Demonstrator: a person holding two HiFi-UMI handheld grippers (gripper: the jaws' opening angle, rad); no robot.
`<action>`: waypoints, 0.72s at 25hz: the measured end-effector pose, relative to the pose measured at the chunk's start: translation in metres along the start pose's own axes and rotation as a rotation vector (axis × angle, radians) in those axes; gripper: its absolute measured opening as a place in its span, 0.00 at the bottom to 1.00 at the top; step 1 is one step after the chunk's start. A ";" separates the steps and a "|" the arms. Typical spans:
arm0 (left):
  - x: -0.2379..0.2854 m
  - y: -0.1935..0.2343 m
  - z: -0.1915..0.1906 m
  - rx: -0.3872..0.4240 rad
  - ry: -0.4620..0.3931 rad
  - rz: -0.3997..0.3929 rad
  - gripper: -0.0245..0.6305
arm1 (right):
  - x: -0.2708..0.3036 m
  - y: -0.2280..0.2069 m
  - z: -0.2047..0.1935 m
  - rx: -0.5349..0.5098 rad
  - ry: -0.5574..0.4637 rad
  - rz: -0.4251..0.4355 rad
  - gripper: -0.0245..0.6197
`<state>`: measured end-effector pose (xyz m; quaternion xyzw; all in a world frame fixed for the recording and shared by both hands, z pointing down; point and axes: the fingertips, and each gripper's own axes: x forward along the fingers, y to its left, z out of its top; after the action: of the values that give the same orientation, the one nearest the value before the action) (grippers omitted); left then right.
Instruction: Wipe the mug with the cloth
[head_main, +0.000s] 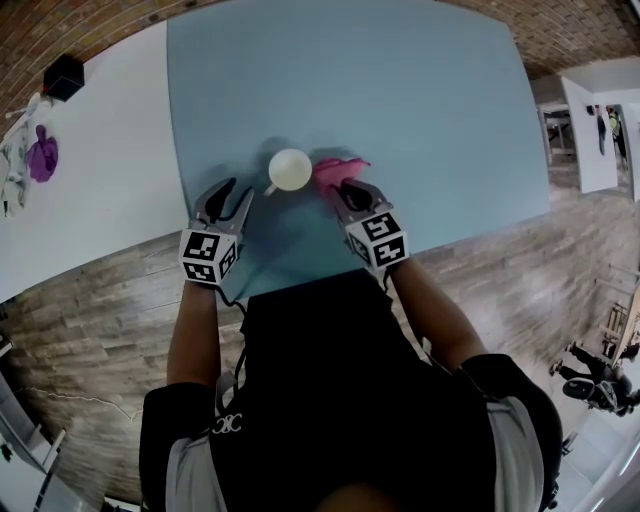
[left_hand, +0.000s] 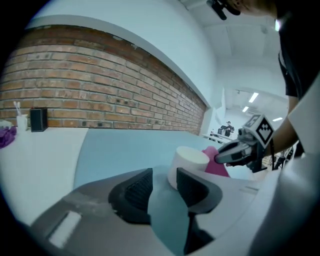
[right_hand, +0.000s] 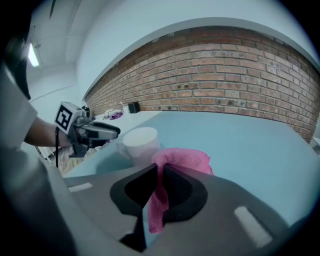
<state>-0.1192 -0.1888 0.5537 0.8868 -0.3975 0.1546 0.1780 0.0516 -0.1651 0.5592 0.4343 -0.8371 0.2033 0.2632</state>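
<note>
A white mug (head_main: 290, 169) stands upright on the blue table top (head_main: 420, 90), its handle toward me and to the left. My left gripper (head_main: 238, 192) sits just left of it and slightly nearer, open, with only bare table between its jaws; in the left gripper view the mug (left_hand: 189, 162) rises just beyond the right fingertip (left_hand: 192, 182). My right gripper (head_main: 342, 190) is shut on a pink cloth (head_main: 338, 168) right beside the mug. In the right gripper view the cloth (right_hand: 185, 160) bunches above the jaws and a strip hangs down between them.
A white surface (head_main: 110, 150) adjoins the blue top on the left, carrying a black box (head_main: 63, 76) and a purple object (head_main: 42, 157) at its far end. A brick wall runs behind. Wood floor lies under the table's near edge.
</note>
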 end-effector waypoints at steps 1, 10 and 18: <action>0.004 0.007 -0.001 0.021 0.016 0.016 0.28 | 0.000 0.002 0.000 -0.005 0.003 0.004 0.11; 0.048 -0.015 -0.014 0.235 0.148 -0.163 0.23 | 0.003 0.006 0.006 -0.019 -0.001 -0.010 0.11; 0.011 -0.043 -0.016 0.173 0.151 -0.369 0.23 | -0.003 0.005 0.003 -0.002 -0.003 -0.041 0.11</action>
<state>-0.0820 -0.1625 0.5643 0.9424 -0.1995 0.2188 0.1556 0.0481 -0.1629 0.5543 0.4515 -0.8286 0.1962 0.2664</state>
